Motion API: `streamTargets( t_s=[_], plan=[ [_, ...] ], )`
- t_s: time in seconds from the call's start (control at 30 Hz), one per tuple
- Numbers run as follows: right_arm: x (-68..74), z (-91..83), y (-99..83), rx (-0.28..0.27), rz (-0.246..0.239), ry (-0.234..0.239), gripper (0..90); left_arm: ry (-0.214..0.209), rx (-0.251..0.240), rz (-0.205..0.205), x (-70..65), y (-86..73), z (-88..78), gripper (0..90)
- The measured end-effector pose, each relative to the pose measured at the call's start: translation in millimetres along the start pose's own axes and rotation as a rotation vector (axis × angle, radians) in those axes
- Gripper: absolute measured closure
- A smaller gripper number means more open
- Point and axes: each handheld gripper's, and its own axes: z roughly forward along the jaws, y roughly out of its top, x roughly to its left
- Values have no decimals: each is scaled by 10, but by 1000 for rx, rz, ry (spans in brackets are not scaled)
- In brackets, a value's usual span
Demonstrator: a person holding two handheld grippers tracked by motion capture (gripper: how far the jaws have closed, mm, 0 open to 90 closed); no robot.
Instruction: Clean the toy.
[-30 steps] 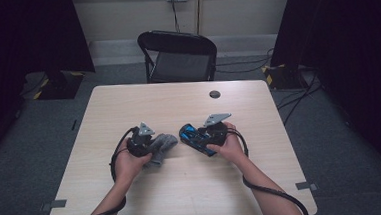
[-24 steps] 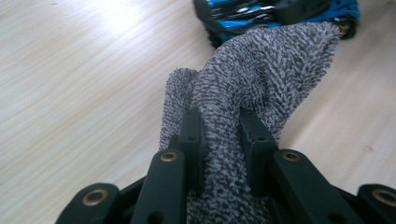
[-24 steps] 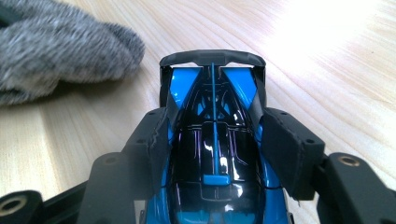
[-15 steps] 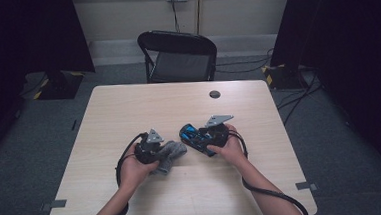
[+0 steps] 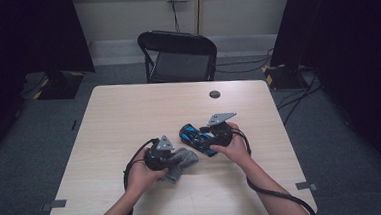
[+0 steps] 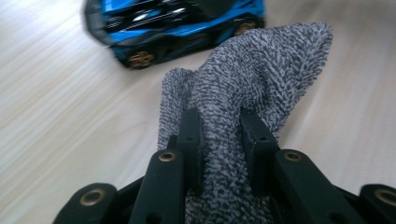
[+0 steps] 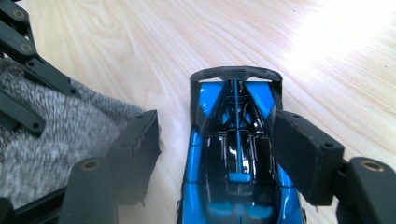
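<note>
Two grippers: left (image 6: 219,140) clamped on grey cloth (image 6: 261,79), right (image 7: 215,154) apart, straddling the toy car (image 7: 236,158)

One toy car (image 5: 198,139), one grey sock (image 5: 181,162), one chair (image 5: 178,55).

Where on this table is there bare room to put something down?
The far half of the table is bare apart from a small dark disc, and so are its side margins. It is crowded near the middle, where the grey cloth and blue toy car lie.
</note>
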Motion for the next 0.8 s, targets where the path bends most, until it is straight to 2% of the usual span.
streamTargets(
  t_s=[0.2,0.27,0.33,0.4,0.53,0.8],
  plan=[
    [81,-118,-26,-8,-24,44,328,-71,-1,33,-212,50,80,696],
    [105,-152,-32,-19,-33,60,329,-77,-7,36,-255,57,98,647],
    [130,-179,-33,-25,-47,68,333,-71,-27,29,-266,63,99,544],
    [157,-204,-31,-25,-68,84,348,-73,-51,34,-264,73,66,451],
    [212,-232,-20,-33,-93,114,322,-70,-74,27,-234,74,-46,414],
    [469,-197,-27,-35,-171,274,316,-7,-113,-46,-28,-50,-282,377]
  ],
)
